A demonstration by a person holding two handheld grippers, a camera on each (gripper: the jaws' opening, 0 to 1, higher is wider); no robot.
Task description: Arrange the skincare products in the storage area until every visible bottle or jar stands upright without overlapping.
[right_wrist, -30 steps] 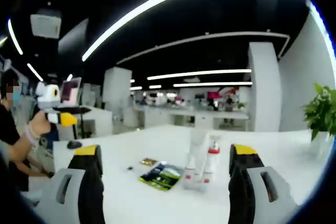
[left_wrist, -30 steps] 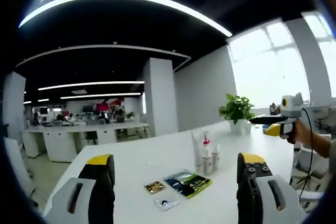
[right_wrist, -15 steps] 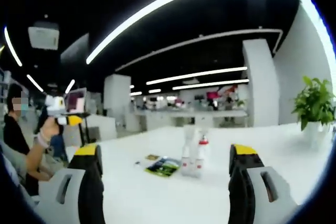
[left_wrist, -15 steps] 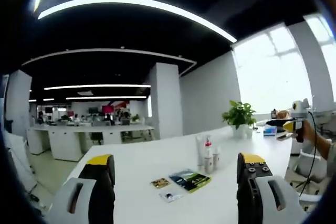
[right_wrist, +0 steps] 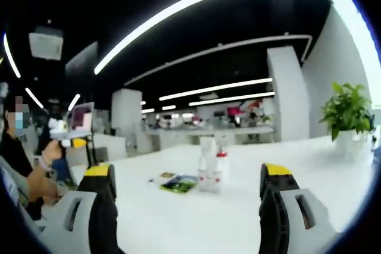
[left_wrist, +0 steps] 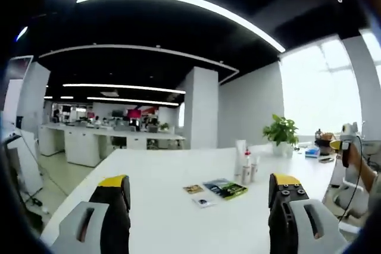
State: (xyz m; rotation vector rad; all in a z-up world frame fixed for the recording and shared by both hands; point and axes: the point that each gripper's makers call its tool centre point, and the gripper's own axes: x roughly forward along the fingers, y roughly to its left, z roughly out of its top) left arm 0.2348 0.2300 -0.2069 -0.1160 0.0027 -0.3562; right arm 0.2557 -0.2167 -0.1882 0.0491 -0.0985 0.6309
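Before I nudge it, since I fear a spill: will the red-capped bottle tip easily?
Probably. The red-capped bottle stands tall and narrow, so a high push likely topples it. It sits close beside the white tube, which may fall too.

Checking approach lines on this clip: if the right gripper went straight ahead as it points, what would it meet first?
Likely the upright bottles ahead, slightly left of centre between the open right gripper; only bare table lies before them. Depth is unclear.

Upright white bottles, clustered together
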